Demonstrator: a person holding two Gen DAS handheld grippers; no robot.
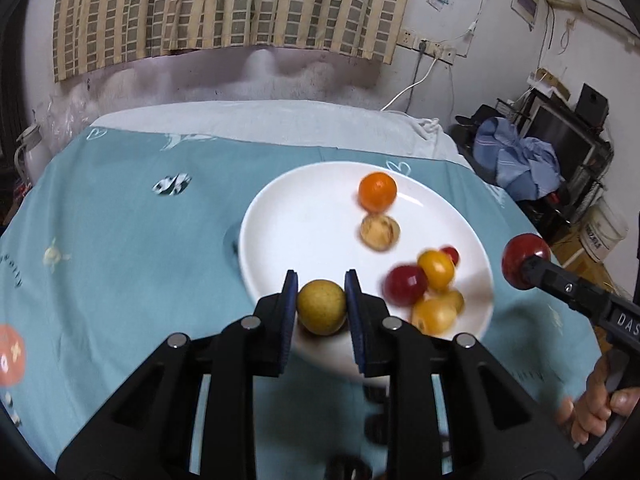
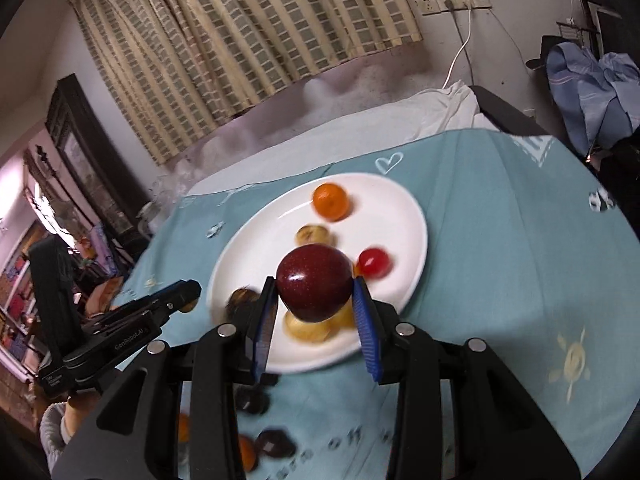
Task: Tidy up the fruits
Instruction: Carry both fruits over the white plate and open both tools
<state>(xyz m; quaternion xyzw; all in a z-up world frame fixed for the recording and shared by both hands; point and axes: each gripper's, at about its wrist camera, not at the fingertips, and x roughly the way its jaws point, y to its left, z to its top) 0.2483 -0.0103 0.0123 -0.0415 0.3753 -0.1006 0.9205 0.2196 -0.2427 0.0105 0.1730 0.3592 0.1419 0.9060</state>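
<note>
A white plate on the teal cloth holds an orange fruit, a tan walnut-like fruit, a red fruit and yellow ones. My left gripper is shut on a yellow-green round fruit above the plate's near rim. My right gripper is shut on a dark red apple and holds it above the plate. The apple also shows in the left wrist view, off the plate's right edge.
Dark and orange fruits lie on the teal cloth under my right gripper. A white pillow, a curtain and a wall lie behind. Cluttered shelves and clothes stand at the right.
</note>
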